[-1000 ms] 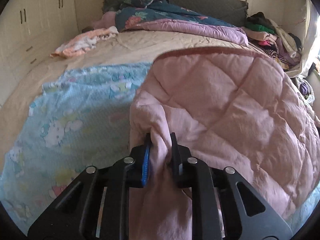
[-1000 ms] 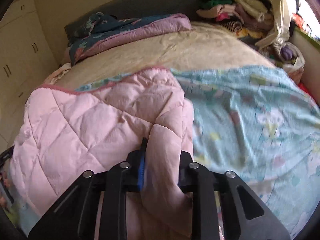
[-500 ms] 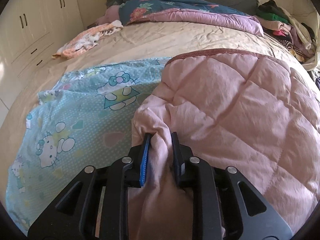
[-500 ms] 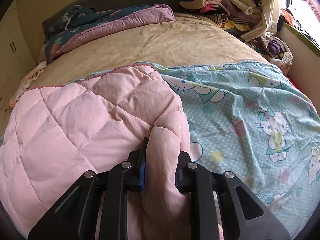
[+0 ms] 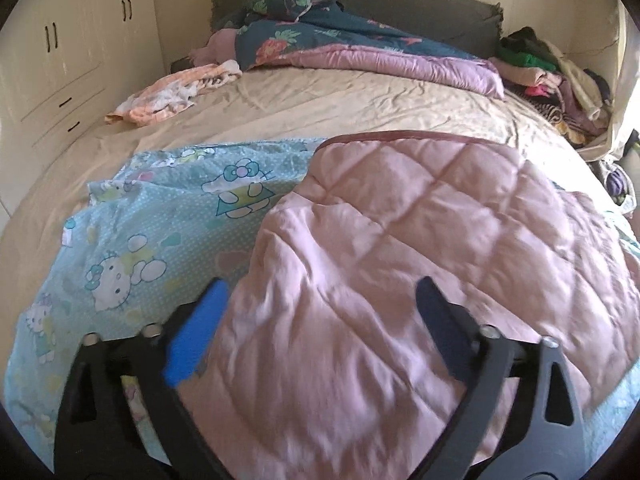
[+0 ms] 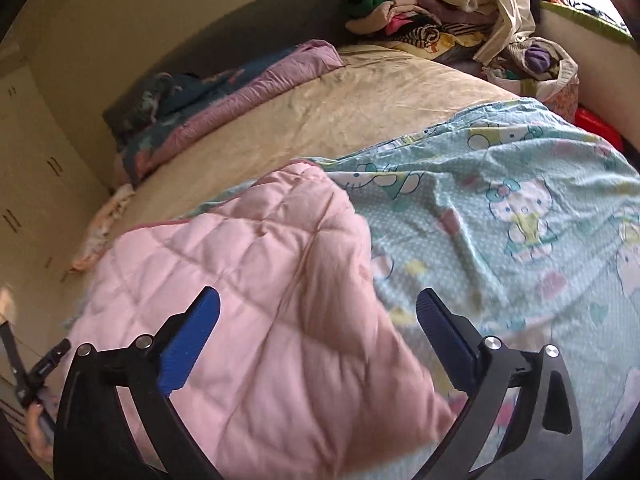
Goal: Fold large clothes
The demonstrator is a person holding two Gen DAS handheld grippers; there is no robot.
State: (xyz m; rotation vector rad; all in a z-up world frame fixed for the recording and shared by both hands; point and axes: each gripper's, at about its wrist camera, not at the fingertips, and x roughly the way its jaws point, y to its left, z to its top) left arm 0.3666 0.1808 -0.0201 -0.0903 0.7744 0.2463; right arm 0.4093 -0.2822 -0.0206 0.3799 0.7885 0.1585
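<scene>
Right gripper (image 6: 318, 308): black frame, blue pads, jaws opening and spread wide; fingers (image 6: 192, 332) clear of the cloth. Pink quilted blanket (image 6: 256, 288): folded panel with a darker pink trim, lying between and ahead of the jaws, loose. Light blue cartoon-cat sheet (image 6: 500, 216): spread under and to the right of the pink blanket. Beige bedsheet (image 6: 340, 116): wrinkled, beyond both. Purple and dark floral duvet (image 6: 240, 92): bunched against the grey headboard (image 6: 224, 28). Heap of mixed clothes (image 6: 420, 12): far corner, upper right. Cream cupboards (image 6: 28, 160): left wall. Other gripper's black frame (image 6: 28, 372): lower left edge, in a hand.
</scene>
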